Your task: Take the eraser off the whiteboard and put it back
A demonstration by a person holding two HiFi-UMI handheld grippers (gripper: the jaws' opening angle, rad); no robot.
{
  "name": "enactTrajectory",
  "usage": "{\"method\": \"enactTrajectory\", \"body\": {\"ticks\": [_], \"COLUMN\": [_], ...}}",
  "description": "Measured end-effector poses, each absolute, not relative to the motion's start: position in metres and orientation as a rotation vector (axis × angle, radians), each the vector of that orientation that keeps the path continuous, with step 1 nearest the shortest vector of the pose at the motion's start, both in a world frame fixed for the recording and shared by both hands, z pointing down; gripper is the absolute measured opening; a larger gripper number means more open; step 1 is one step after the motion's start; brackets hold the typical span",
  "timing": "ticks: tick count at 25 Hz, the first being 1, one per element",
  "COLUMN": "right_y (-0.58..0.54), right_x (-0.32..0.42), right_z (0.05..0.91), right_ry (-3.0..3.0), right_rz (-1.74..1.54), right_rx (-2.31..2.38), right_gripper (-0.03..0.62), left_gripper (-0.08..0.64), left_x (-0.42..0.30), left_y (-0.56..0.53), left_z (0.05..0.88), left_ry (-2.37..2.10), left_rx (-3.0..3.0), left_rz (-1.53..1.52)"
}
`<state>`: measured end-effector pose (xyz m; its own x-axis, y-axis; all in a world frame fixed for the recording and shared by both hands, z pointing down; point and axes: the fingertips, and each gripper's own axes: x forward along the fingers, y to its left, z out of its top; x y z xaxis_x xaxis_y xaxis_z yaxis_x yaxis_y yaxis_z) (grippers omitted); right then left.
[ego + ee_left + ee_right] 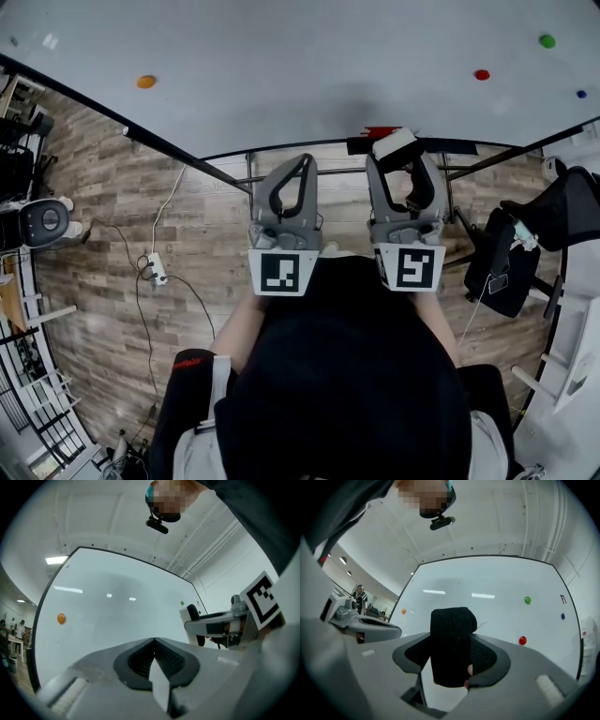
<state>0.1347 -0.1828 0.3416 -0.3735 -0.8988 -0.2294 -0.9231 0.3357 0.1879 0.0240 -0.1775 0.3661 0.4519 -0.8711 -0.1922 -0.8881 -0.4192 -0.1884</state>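
Eraser (pixel 450 639) clamped between wide-set jaws of right gripper (pixel 404 173), black felt facing back, close to whiteboard (pixel 281 66) lower edge; contact with whiteboard not discernible. Left gripper (pixel 153 643) jaws pressed together, nothing between. Whiteboard face open above; red magnet (pixel 481 74) and orange magnet (pixel 145 82) well apart from eraser.

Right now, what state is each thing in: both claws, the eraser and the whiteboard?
left claw: shut, nothing between the jaws.
right claw: shut on the eraser.
eraser: clamped in the right claw, black felt showing; whether it touches the board cannot be told.
whiteboard: no writing visible, coloured magnets stuck on it.
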Motion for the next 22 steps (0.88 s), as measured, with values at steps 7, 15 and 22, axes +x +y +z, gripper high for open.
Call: {"method": "enactTrajectory", "body": {"ticks": [7,15,22], "right_y": [-0.22,-0.261,-0.284], "right_x": [0.142,0.146,0.15], "right_z": [0.324,0.312,0.312], "right_ry": [2.461,2.436,2.41], "right_rz": [0.515,0.543,0.532], "right_rx": [-1.743,-1.79,-1.827], "right_gripper": [0.242,0.242,0.242], "left_gripper": [0.002,0.003,0.003], "left_x": [0.016,0.008,0.006], "left_y": [-0.191,-0.205,-0.213], "left_z": [0.358,0.358,0.36], "left_ry": [1.516,1.547,1.556], "left_rx": [-2.404,-2.405,-2.414], "left_rz": [0.073,0.068,0.069]}}
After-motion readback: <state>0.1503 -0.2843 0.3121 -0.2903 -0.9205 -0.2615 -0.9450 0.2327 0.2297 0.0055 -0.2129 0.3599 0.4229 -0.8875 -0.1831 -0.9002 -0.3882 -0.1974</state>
